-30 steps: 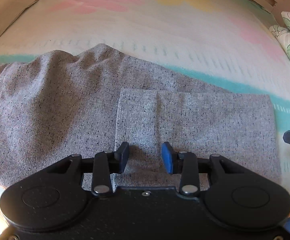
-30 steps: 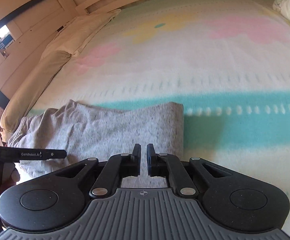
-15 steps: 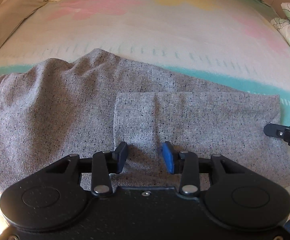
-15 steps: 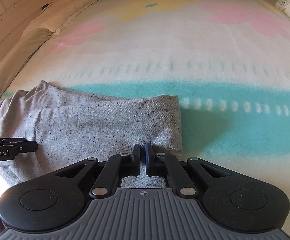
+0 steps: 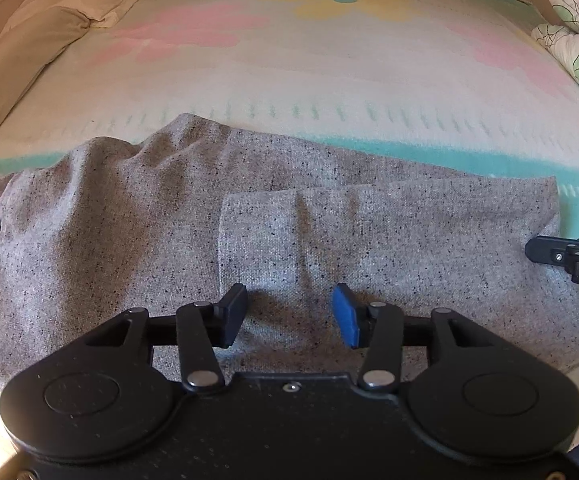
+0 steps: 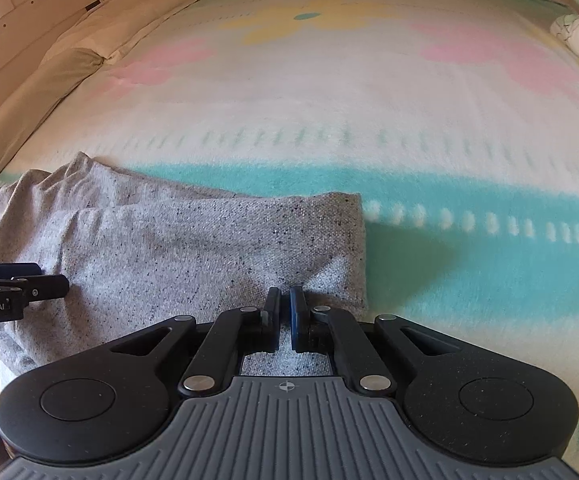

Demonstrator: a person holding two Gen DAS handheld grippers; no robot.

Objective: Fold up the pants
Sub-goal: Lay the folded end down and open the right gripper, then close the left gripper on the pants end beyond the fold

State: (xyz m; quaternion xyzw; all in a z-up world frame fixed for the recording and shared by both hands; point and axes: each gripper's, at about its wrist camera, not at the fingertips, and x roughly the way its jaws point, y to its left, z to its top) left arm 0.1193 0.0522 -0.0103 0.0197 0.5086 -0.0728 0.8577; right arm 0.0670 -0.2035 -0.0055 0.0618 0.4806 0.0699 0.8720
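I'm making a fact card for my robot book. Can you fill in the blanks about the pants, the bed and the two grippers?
pants: grey speckled pants, one end folded over on top, lying on the bed
bed cover: blanket with pink and yellow flowers and a teal stripe
left gripper: open, over the folded layer
right gripper: shut on the pants near their folded edge
pillows: flowery pillows on the right

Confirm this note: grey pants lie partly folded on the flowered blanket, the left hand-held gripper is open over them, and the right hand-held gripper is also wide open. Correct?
Not quite. In the right wrist view, the right hand-held gripper has its jaws nearly together, pinching the grey pants near their folded edge. The rest stands: the pants lie partly folded on the flowered blanket, and the left hand-held gripper is open over them.
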